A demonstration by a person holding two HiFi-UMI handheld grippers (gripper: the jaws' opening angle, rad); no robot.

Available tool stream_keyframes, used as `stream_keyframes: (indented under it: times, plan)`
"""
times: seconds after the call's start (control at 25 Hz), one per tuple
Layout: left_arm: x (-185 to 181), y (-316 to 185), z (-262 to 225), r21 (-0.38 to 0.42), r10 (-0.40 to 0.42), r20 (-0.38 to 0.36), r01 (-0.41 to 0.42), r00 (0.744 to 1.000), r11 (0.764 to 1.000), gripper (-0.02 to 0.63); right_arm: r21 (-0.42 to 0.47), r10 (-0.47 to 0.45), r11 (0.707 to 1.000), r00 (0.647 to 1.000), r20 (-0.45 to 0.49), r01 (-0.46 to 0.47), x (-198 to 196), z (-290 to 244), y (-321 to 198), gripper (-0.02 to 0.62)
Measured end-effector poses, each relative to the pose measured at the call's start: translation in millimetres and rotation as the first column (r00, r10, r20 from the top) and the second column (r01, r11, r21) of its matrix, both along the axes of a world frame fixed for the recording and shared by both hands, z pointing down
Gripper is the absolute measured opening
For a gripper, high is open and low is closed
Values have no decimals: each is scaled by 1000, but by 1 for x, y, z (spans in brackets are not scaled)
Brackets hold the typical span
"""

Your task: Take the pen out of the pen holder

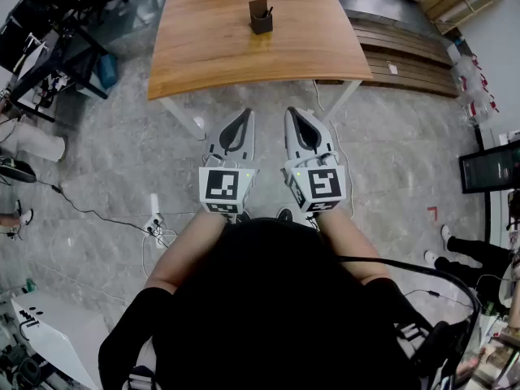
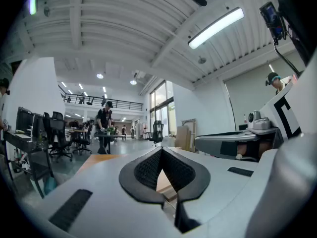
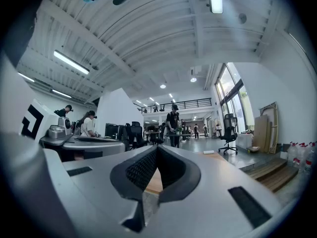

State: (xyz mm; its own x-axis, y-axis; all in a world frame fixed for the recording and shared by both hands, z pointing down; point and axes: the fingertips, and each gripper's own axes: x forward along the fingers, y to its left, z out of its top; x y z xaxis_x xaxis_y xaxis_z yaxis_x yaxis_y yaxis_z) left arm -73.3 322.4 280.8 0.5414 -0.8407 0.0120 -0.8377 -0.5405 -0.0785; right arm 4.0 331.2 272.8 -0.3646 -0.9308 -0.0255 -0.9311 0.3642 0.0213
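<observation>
Well short of the table (image 1: 203, 55), the left gripper (image 1: 245, 114) and right gripper (image 1: 291, 112) hung, fingers closed on nothing, seemingly readying a reach toward the pen (image 1: 269, 10) in its pen holder (image 1: 260, 24).

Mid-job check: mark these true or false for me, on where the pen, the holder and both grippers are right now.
1. The pen holder stands upright on the wooden table. True.
2. The left gripper has the pen between its jaws. False: its jaws are together with nothing between them, and the pen is in the holder.
3. Both grippers are held short of the table, over the grey floor. True.
4. The right gripper has its jaws wide apart. False: its jaws are together and empty.
</observation>
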Motion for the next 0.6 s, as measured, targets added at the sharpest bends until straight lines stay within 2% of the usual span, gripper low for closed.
stream_keyframes:
  times: [0.6]
  plan:
    - [25,-8,9,-28,3,-9,-3,1000,1000,0,-3,-14,1000,1000,1,14,20,5,-9,14]
